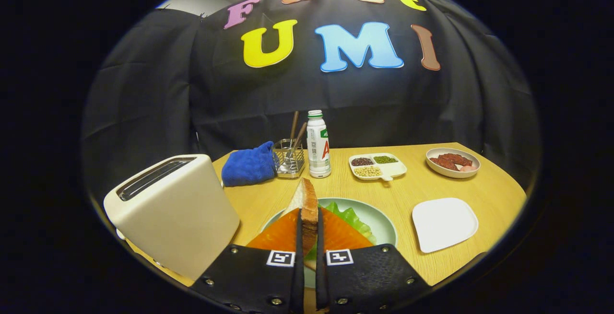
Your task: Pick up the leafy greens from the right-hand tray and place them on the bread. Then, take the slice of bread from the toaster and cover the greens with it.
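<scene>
Over the pale green plate near the table's front edge, the gripper is held level and pointed toward the back of the booth, its two fingers drawn nearly together and pressing on both faces of a slice of bread. That slice stands on edge between them, its brown crust running along the top and its pale crumb showing on the left face. Beneath the fingers, ruffled leafy greens lie on the plate, spreading out to the right; whatever sits under the greens is hidden.

Left of the fingers stands the toaster, a smooth cream box with rounded corners and a dark slot on top. To the right rests a flat white tray, square with soft corners. Farther back on the light wood-grain table are a crumpled blue cloth, a wire holder with sticks, a white bottle, a divided dish of beans, and a round bowl of reddish pieces.
</scene>
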Action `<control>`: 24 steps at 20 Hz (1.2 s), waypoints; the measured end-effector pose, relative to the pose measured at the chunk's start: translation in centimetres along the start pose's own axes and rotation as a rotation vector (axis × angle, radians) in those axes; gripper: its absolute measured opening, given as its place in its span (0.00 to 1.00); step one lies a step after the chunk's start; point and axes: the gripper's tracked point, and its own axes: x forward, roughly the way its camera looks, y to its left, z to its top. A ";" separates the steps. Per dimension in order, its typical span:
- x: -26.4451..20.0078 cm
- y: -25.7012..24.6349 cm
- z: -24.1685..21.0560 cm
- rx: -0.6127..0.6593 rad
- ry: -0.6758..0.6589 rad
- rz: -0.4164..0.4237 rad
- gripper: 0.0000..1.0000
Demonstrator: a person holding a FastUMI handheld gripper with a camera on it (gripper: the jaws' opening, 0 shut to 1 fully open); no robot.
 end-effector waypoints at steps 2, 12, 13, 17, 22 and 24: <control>0.0 -0.2 0.0 -0.003 0.000 0.011 0.14; 0.6 -2.6 -0.9 -0.019 0.020 -0.017 0.25; 0.7 -3.1 -1.0 -0.017 0.026 -0.024 0.26; 1.4 -4.6 -1.8 0.011 0.057 -0.042 0.31; 1.7 -5.4 -1.8 0.008 0.061 -0.054 0.31; 1.8 -5.7 -1.9 -0.012 0.069 -0.058 0.31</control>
